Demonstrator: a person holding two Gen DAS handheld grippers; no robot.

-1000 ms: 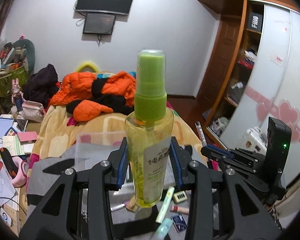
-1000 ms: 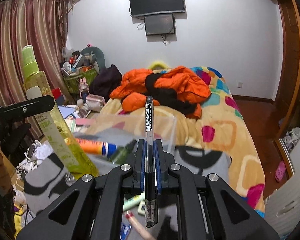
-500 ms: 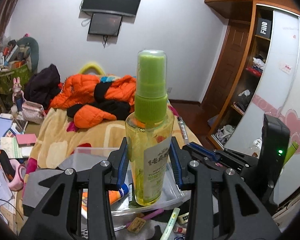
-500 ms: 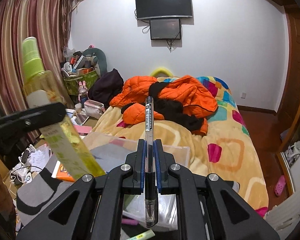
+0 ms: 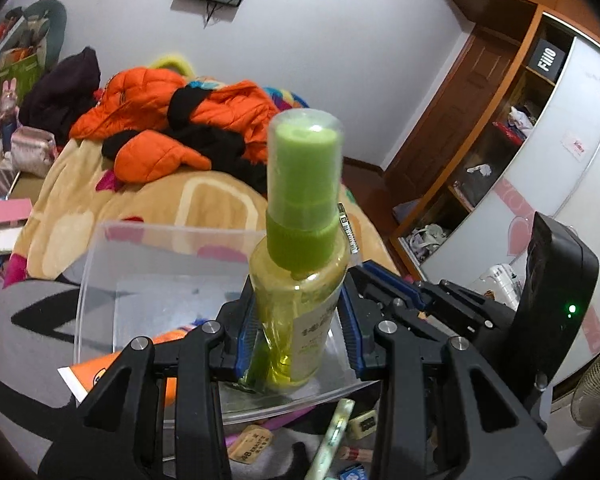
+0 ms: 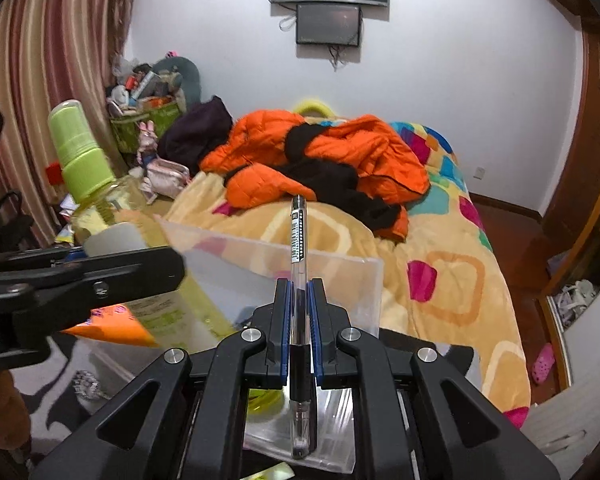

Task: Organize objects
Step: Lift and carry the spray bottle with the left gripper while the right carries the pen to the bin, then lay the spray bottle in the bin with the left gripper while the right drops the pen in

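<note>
My left gripper (image 5: 298, 328) is shut on a yellow-green spray bottle (image 5: 300, 264) with a green cap, held upright with its base down inside a clear plastic bin (image 5: 140, 276). The bottle also shows at the left of the right wrist view (image 6: 100, 204). My right gripper (image 6: 299, 328) is shut on a clear pen (image 6: 299, 280) with a black tip, held upright over the near right part of the bin (image 6: 348, 280). An orange tube (image 5: 116, 364) lies in the bin.
Small items lie on the grey-black cloth in front of the bin: a light green pen (image 5: 332, 436), an eraser (image 5: 252, 444). Behind is a bed with an orange jacket (image 6: 320, 160). A wardrobe (image 5: 500, 140) stands at the right.
Both grippers have moved forward and down over the clear bin. The spray bottle now reaches into the bin, and the pen hangs over the bin's near side.
</note>
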